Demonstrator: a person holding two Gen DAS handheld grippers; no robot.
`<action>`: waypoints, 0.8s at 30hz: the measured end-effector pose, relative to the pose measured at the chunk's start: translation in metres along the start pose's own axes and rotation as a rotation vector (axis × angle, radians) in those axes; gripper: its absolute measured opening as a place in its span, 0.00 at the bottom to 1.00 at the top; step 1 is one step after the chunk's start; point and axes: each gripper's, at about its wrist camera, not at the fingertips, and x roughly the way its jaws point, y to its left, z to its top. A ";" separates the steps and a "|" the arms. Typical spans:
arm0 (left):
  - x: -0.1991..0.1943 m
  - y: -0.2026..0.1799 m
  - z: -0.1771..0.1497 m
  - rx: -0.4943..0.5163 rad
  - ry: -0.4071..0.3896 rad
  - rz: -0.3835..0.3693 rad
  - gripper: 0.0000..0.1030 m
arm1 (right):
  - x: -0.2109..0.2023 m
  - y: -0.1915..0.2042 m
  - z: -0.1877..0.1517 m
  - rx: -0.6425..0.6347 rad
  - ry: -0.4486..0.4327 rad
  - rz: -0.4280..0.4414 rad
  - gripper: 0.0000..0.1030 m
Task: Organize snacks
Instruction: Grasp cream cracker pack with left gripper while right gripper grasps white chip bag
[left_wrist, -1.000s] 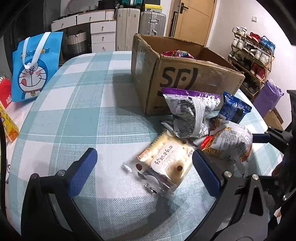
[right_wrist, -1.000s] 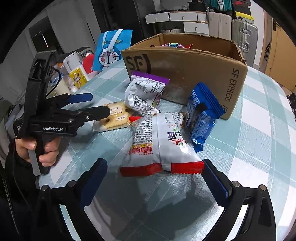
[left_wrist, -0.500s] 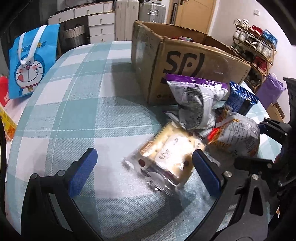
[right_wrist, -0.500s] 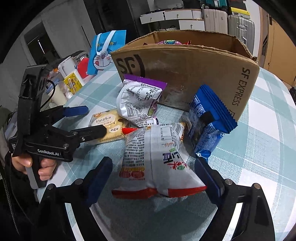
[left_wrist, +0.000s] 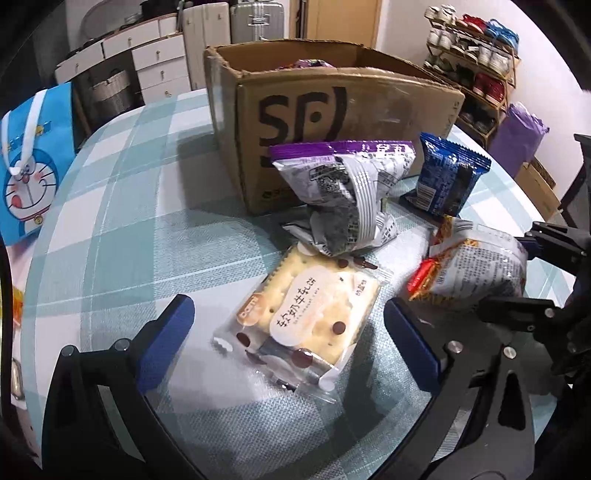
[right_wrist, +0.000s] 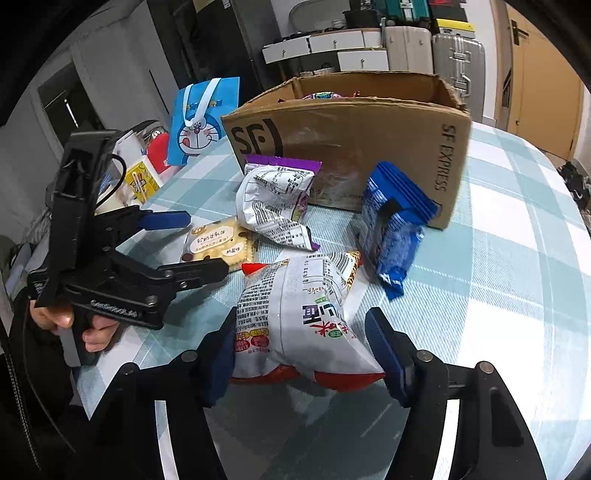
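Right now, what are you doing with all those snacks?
A person holds a gripper in each hand, tidying snacks by the cardboard box. The right gripper has just been closing around the white and red chip bag; its pads touch the bag's sides. The left gripper is open, straddling the biscuit packet. The purple-topped bag and blue packet wait on the table.

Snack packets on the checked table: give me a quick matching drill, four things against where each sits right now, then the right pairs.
Things:
1. white-and-red snack bag
2. biscuit pack
3. blue packet
4. purple-topped bag

Places:
A. leaning against the cardboard box near its corner
B. between the right gripper pads, whose jaws have just been closing
C. flat on the cloth between the open left gripper fingers, untouched
D. in front of the box's SF logo, its lower end on the biscuit pack

Pairs: 1-B, 2-C, 3-A, 4-D
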 end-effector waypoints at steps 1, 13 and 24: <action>0.002 0.000 0.001 0.000 0.006 -0.005 0.99 | -0.002 -0.001 -0.002 0.005 -0.003 -0.003 0.65; 0.012 -0.005 0.004 0.043 0.041 -0.003 0.85 | -0.013 -0.010 -0.014 0.076 -0.003 0.002 0.66; -0.005 -0.014 -0.008 0.065 0.030 -0.040 0.56 | -0.010 -0.012 -0.014 0.073 0.007 0.007 0.71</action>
